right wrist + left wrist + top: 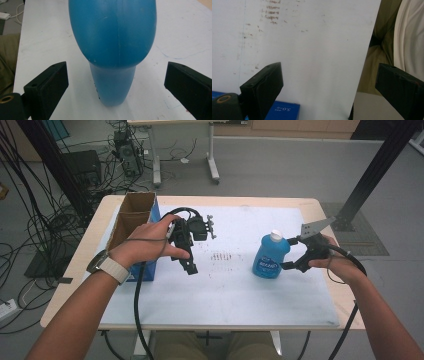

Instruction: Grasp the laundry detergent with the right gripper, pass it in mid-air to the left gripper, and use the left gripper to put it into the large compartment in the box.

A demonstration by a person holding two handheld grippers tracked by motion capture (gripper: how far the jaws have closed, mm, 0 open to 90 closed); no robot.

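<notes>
Right tongs (pixel 289 254), jaws wide, straddle the upright blue plastic bottle (pixel 270 256) at centre right for grasping; left tongs (pixel 189 262), also wide, idle centre left over the desk (pixel 225 295).

Bottle (pixel 270 255) on table (pixel 225 295), right of box (pixel 136 215)

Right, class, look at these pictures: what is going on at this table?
A person at a white table holds a two-jaw gripper in each hand. The right gripper is up against a blue bottle that stands upright on the table; its jaws are open on either side of the bottle and not yet closed on it. The left gripper hangs open over bare table, beside an open cardboard box at the left edge. Nothing is gripped yet.
</notes>
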